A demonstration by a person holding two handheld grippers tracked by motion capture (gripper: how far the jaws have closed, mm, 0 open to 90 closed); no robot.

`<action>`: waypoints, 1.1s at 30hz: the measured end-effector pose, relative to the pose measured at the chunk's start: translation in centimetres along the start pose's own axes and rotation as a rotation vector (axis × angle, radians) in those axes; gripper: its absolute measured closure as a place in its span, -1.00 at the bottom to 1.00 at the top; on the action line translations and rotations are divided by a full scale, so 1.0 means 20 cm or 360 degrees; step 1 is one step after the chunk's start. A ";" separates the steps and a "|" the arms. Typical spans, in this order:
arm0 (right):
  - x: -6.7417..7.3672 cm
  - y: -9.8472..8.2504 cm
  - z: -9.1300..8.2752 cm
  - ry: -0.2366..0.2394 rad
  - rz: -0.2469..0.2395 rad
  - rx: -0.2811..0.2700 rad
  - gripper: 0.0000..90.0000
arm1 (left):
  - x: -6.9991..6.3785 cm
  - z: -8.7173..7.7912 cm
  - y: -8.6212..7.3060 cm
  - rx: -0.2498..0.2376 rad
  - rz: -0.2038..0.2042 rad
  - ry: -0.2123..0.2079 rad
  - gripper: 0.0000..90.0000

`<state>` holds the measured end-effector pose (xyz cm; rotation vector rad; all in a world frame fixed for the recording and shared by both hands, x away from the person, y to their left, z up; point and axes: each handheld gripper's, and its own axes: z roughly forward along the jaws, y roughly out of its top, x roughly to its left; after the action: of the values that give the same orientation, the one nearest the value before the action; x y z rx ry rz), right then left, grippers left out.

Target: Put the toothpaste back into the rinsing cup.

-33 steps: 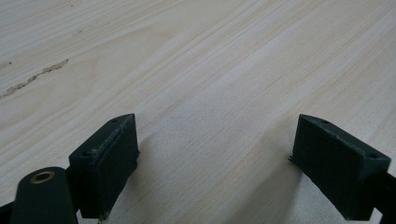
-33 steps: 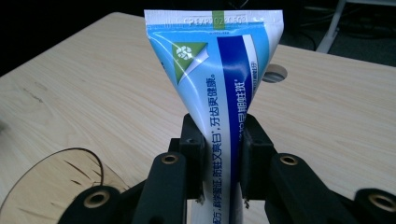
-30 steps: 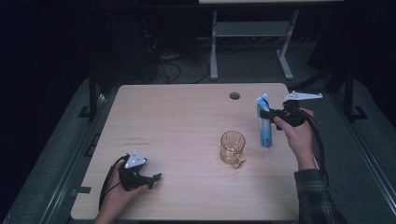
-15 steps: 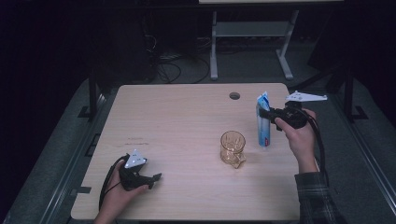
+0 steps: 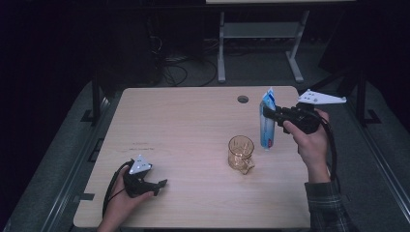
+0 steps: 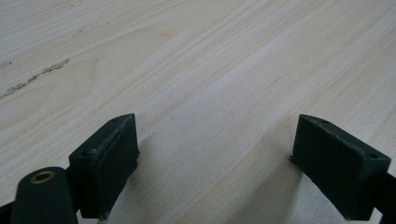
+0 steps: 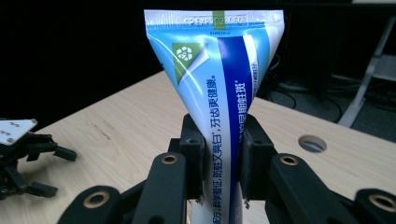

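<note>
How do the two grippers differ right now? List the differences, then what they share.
The right gripper is shut on an upright blue toothpaste tube; the left gripper is open with only bare table between its jaws. The right gripper is held up above the table's far right; the left gripper sits low at the near left. Both have black jaws, a trailing cable and a grey three-cornered plate.

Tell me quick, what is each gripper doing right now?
Left gripper: open, holding nothing, low over the table.
Right gripper: shut on the toothpaste tube, held upright beside the glass mug.
</note>
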<state>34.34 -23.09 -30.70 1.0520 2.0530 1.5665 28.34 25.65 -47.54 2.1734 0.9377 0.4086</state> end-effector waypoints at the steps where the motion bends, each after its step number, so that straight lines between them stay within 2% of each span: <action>1: 0.01 0.01 -0.01 0.0003 -0.0009 -0.0008 0.65 | 0.00 0.00 0.00 0.0001 0.0000 0.0000 -0.71; 4: 0.06 0.04 -0.03 0.0041 -0.0036 -0.0045 0.65 | 0.00 0.00 0.00 0.0003 0.0000 -0.0002 -0.71; 9: 0.09 0.05 -0.03 0.0084 -0.0052 -0.0071 0.65 | 0.00 0.00 0.00 0.0003 0.0000 -0.0002 -0.71; 21: 0.15 0.07 0.00 0.0143 -0.0071 -0.0074 0.65 | 0.00 0.00 0.00 0.0003 0.0001 -0.0002 -0.71; 33: 0.20 0.07 0.05 0.0169 -0.0097 -0.0066 0.65 | 0.00 0.00 0.00 0.0003 0.0001 -0.0002 -0.71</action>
<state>32.86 -19.35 -29.19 0.9006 2.0912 1.6594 28.34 25.66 -47.52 2.1754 0.9375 0.4066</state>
